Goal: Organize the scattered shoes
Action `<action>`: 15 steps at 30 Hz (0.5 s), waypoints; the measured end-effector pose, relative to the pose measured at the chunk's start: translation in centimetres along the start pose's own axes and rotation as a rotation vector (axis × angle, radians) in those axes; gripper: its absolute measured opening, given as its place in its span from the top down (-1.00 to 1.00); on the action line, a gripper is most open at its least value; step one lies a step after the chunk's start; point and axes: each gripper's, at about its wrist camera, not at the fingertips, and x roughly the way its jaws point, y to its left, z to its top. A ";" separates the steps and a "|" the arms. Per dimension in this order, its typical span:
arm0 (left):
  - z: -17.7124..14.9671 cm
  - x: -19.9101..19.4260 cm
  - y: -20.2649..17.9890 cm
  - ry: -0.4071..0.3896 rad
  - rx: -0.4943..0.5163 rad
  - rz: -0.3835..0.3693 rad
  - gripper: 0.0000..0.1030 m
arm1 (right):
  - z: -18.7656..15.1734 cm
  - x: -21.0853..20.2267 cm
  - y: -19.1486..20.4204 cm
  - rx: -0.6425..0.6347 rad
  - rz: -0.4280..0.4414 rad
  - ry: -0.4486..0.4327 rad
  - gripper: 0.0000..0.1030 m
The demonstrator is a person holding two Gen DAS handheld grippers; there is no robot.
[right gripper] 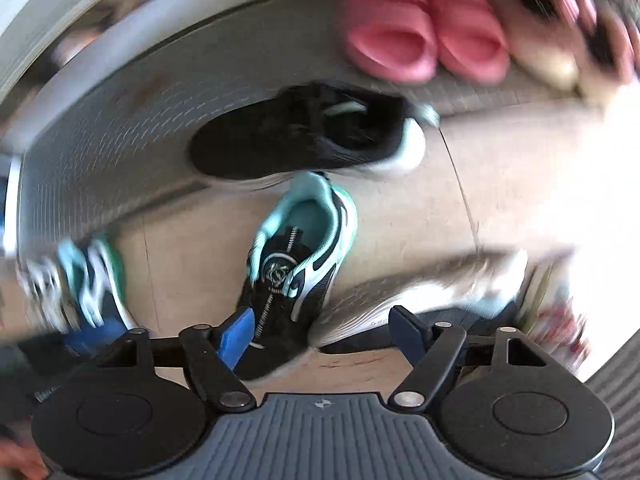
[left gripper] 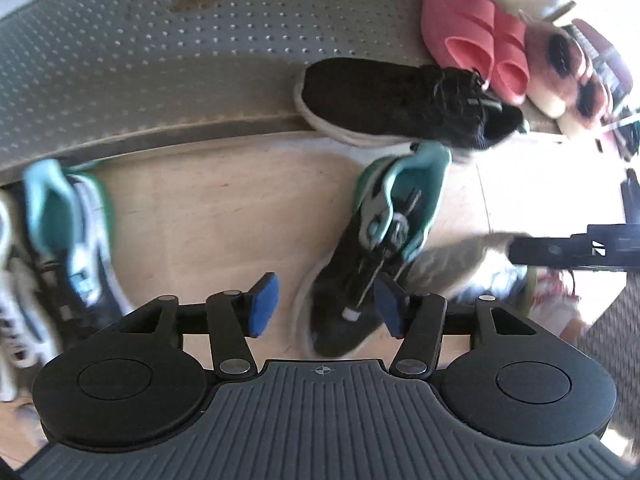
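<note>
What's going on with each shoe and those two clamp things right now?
Left gripper: open, astride the teal sneaker's toe, not pressing.
Right gripper: open, holding nothing.
Teal sneaker: upright on the floor, off the mat.
Second teal sneaker: on the floor, apart from its mate.
Black sneaker: on its side across the mat's edge.
Pink slides: paired side by side.
Fluffy slippers: paired beside the slides.
Grey shoe: lying on its side.

I see a black sneaker lying across the grey mat's edge. A black-and-teal shoe sits upright on the wooden floor just beside it, its heel almost touching.
</note>
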 end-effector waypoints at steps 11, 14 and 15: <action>3.1 9.9 -4.1 -0.011 0.112 0.073 -0.14 | 1.2 -4.9 1.6 0.053 0.162 -0.097 -0.78; 3.7 10.4 -4.8 0.038 0.136 0.036 0.51 | 1.2 -4.3 1.2 0.080 0.219 -0.042 -0.78; 3.9 10.2 -5.1 0.055 0.133 0.051 0.58 | 1.2 -4.2 1.1 0.086 0.222 -0.035 -0.78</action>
